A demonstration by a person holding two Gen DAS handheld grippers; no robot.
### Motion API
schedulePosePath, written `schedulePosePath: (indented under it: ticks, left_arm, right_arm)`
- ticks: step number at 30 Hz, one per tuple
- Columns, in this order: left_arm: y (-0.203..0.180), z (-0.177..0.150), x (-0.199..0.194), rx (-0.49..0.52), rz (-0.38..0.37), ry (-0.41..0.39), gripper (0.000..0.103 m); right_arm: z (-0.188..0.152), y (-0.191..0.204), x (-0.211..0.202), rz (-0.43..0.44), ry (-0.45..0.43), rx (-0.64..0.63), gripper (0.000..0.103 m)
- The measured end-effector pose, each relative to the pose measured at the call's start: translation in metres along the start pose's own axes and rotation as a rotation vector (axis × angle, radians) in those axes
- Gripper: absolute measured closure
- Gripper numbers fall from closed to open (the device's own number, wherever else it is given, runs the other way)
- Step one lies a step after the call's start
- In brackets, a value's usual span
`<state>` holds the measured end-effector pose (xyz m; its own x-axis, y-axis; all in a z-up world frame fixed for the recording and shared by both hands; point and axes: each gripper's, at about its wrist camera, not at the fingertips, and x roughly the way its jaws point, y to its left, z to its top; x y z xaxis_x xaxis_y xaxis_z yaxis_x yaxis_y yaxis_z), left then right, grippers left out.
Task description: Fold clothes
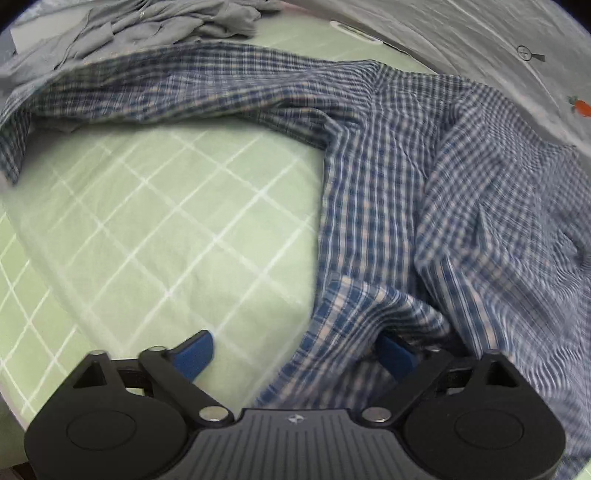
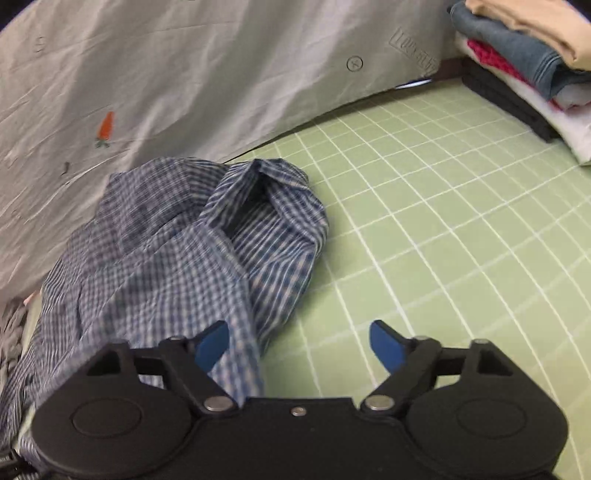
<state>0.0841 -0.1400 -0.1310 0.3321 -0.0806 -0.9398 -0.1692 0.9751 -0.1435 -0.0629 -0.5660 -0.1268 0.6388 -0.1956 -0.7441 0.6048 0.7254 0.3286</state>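
Note:
A blue and white plaid shirt [image 1: 406, 192] lies crumpled on the green checked sheet [image 1: 147, 229], one sleeve stretched toward the far left. My left gripper [image 1: 295, 354] hangs over its near hem with jaws wide apart; cloth lies between the blue pads and drapes over the right pad [image 1: 397, 356], unpinched. In the right wrist view the same shirt [image 2: 177, 240] bunches at the left, collar up. My right gripper [image 2: 299, 347] stands open at the shirt's edge; a strip of fabric runs beside its left pad [image 2: 212, 345], while the right pad is over bare sheet.
A pile of grey garments [image 1: 147, 26] sits at the far left behind the sleeve. A grey cloth with a carrot print [image 2: 221, 74] rises along the back. A stack of folded clothes [image 2: 524, 59] stands at the far right on the green sheet [image 2: 443, 221].

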Motion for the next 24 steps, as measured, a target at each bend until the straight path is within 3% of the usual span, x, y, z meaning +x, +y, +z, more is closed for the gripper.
schedulePosePath:
  ticks: [2,4,8,12,14,15,19,24]
  left_arm:
    - [-0.008,0.006,0.005,0.016,0.037,0.018,0.0]
    - [-0.015,0.009,0.01,0.046,0.074,0.035,0.0]
    - [-0.026,0.01,0.016,0.12,0.114,0.044,0.0]
    - [-0.025,0.012,0.017,0.12,0.114,0.054,0.0]
    - [-0.024,0.012,0.017,0.118,0.114,0.056,0.0]
    - [-0.024,0.013,0.017,0.117,0.115,0.055,0.0]
    - [-0.025,0.013,0.017,0.119,0.113,0.048,0.0]
    - [-0.022,0.014,0.017,0.122,0.112,0.046,0.0]
  right_arm:
    - [0.006,-0.002,0.015,0.007,0.012,0.001,0.045]
    - [0.011,-0.004,0.028,0.01,0.033,0.011,0.055]
    - [0.012,0.0,0.044,0.02,0.034,0.001,0.061]
    - [0.012,0.009,0.052,0.009,0.008,-0.068,0.067]
    - [0.013,0.011,0.056,0.015,0.013,-0.097,0.097]
    - [0.014,0.012,0.057,0.016,0.012,-0.116,0.1]
    - [0.018,0.01,0.047,-0.057,-0.037,-0.212,0.101]
    - [0.051,-0.012,0.009,-0.304,-0.223,-0.288,0.101]
